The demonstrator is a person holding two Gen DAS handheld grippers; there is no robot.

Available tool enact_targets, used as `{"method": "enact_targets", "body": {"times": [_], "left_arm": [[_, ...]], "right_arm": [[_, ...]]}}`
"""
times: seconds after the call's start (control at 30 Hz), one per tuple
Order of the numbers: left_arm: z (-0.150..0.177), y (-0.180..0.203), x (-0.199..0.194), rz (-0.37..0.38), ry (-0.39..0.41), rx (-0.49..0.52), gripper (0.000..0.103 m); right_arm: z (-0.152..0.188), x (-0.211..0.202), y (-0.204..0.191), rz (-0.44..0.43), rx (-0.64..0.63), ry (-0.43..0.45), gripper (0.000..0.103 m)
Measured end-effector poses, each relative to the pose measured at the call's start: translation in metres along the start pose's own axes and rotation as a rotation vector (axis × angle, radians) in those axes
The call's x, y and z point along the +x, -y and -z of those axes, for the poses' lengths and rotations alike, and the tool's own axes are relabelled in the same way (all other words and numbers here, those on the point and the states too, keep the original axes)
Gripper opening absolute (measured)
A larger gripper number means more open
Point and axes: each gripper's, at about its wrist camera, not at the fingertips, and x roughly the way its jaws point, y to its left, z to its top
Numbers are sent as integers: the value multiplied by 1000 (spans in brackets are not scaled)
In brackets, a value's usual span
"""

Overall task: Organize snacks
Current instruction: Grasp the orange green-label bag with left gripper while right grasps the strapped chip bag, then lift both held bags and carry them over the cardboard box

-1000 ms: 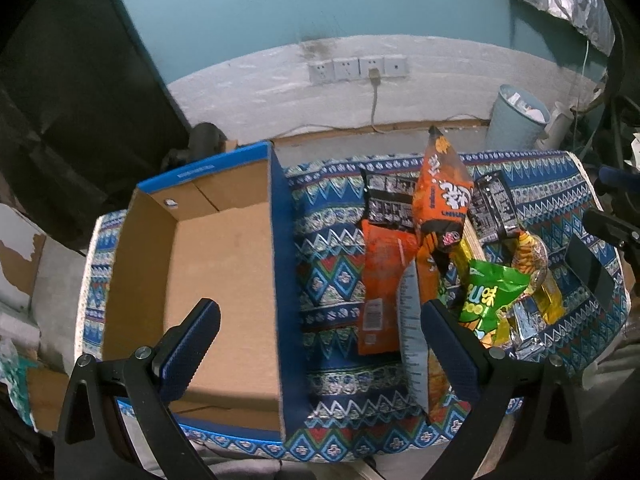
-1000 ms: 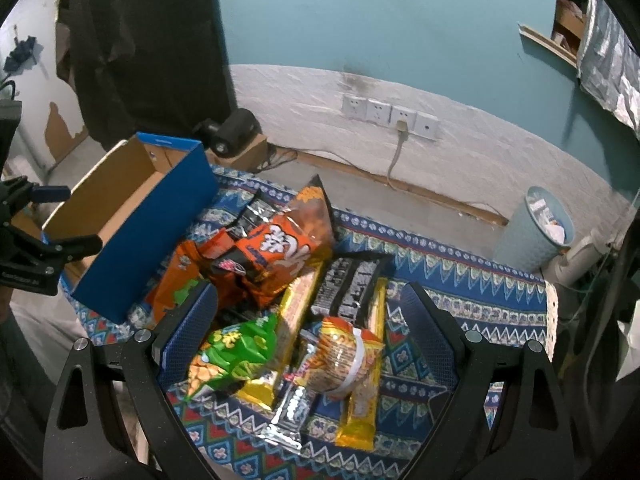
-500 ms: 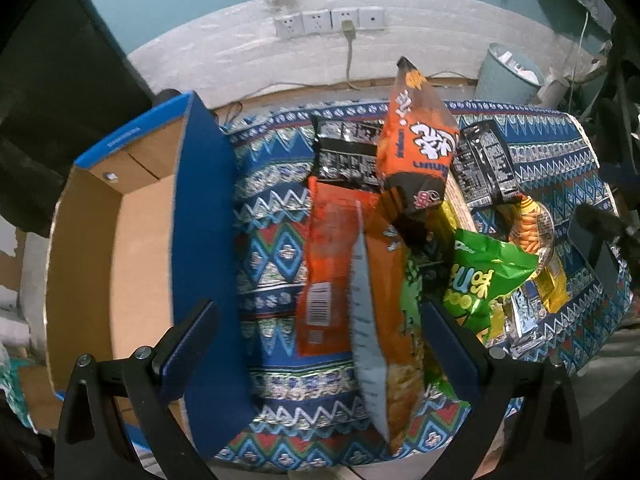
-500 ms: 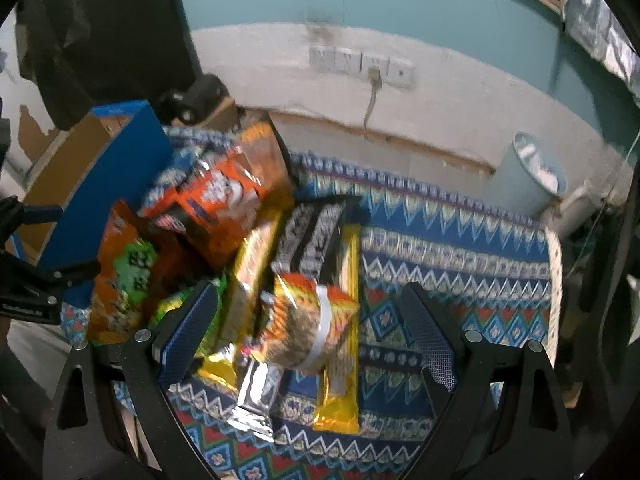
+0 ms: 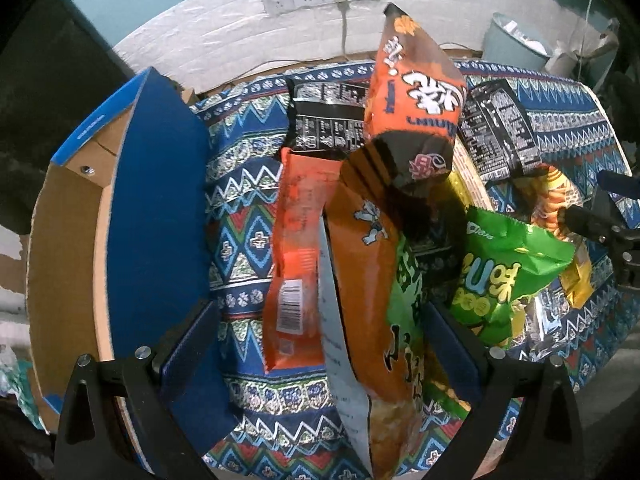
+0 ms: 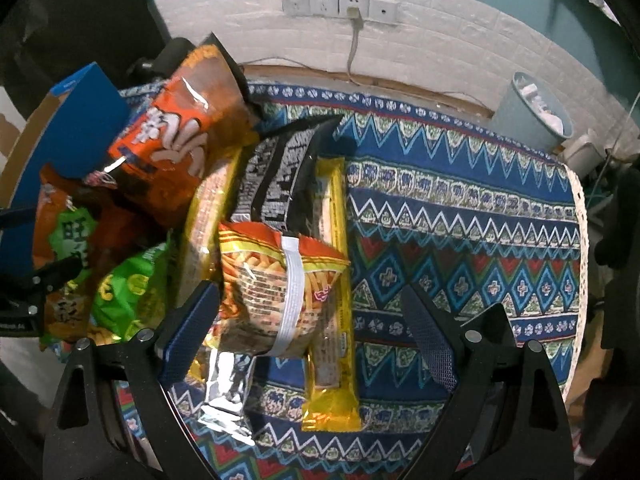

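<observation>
The orange-green snack bag point(image 5: 372, 300) is being framed at 12 o'clock by the spread left gripper point(image 5: 320, 344); the strip-sealed noodle-snack bag point(image 6: 276, 292) is being straddled by the spread right gripper point(image 6: 316, 332).

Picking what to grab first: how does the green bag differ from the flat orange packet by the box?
The green bag is puffy and rests on other snacks; the flat orange packet lies thin against the cloth. The green bag sits beyond the left tool; the orange packet lies between its open fingers. Both are unopened.
</observation>
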Motion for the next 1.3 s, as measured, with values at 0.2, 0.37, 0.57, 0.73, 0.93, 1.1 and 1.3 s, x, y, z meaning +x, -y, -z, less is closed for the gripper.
{"method": "enact_targets", "body": {"times": [0.2,0.37,0.57,0.73,0.93,1.1,1.3], "left_arm": [[1,4,16,21,-22,25,74],[6,-1,24,47,-28,20,52],[8,-8,9,94,16,14,42],[14,-11,-12,107,54,14,41],[23,-24,-37,90,114,10,41],[24,-30,-56,61,177,14,41],[21,-38,-80,46,248,11,41]], "right_arm": [[-1,21,0,-16,16,-44,91],[0,40,-7,-26,-2,-66,77],[4,34,-24,-36,-60,-44,47],[3,25,-36,-22,-91,-33,43],[-2,2,-34,-5,-96,15,43],[-9,-18,-35,17,-97,57,43],[-14,-39,-31,37,-98,102,43]]}}
